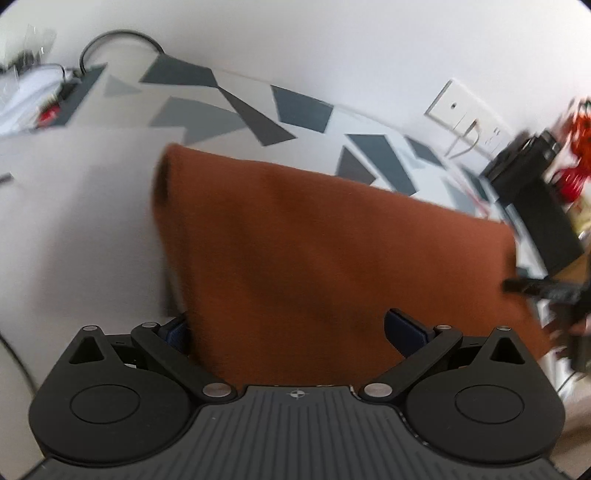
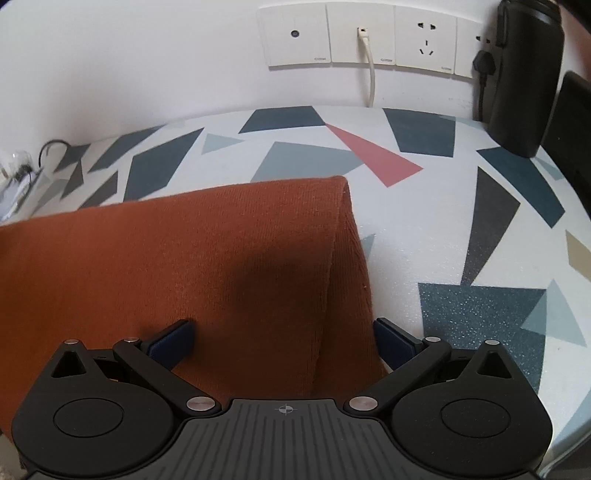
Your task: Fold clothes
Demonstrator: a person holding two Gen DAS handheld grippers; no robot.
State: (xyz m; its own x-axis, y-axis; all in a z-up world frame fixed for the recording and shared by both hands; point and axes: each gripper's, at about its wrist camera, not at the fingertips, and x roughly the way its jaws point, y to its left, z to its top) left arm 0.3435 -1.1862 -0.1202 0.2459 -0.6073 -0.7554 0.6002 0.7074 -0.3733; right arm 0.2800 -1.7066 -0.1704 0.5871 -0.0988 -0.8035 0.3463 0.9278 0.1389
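Left wrist view: left tongs (image 1: 295, 332) spread wide, gripping nothing, over the near left part of a rust-brown folded garment (image 1: 332, 240) lying on the patterned worktop (image 1: 229, 96). Right wrist view: right tongs (image 2: 284, 343) likewise spread apart, straddling the garment's near right edge; wall sockets (image 2: 365, 35) far behind.

The left gripper (image 1: 291, 332) is sitting low with its jaws spread wide, one blue-padded finger (image 1: 404, 332) showing clearly and the other half hidden. The right gripper (image 2: 284, 341) is likewise standing with its jaws parted, both blue pads (image 2: 173, 341) pointing forward. In the left wrist view, the right gripper (image 1: 546, 290) is appearing blurred at the far right edge.
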